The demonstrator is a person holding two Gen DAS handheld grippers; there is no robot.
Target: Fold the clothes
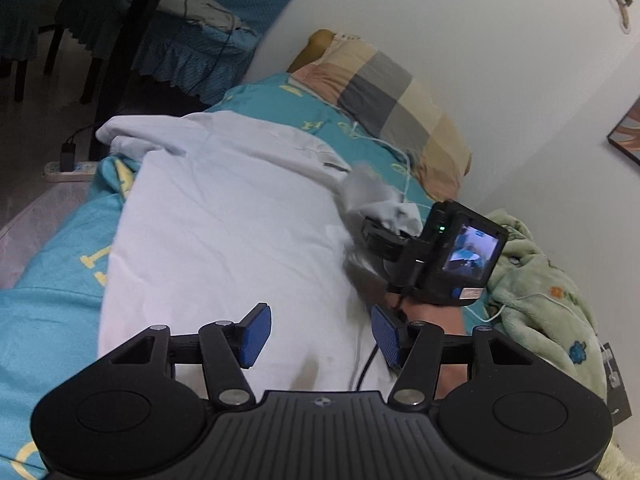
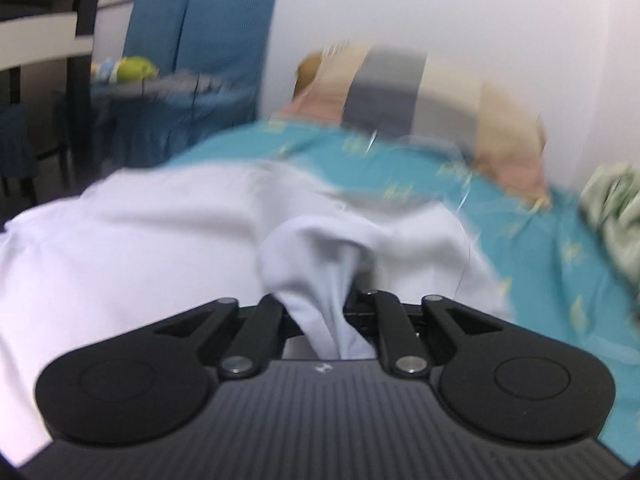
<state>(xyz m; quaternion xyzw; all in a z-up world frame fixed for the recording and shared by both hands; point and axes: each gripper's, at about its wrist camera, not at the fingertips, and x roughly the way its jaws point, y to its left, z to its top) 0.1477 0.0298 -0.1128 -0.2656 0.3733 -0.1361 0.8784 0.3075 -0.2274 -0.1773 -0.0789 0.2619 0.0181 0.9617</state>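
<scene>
A white garment [image 1: 224, 216] lies spread along the teal bed sheet [image 1: 48, 280]. My left gripper [image 1: 320, 320] hovers over its near end, blue pads [image 1: 256, 332] wide apart with nothing between them. To the right, my right gripper [image 1: 378, 234] is shut on a bunched fold of the garment's right edge and holds it lifted off the bed. The blurred right wrist view shows that white fold [image 2: 316, 264] pinched between the fingers of the right gripper [image 2: 320, 308], which hides the pads, with the rest of the garment [image 2: 120, 232] stretching away to the left.
A checked pillow [image 1: 392, 100] lies at the head of the bed against the white wall [image 1: 480, 40]. A green fleece blanket [image 1: 540, 292] is heaped at the right. A thin white cable [image 1: 404, 168] crosses the sheet. Covered chairs [image 1: 180, 52] and a power strip [image 1: 68, 168] stand left of the bed.
</scene>
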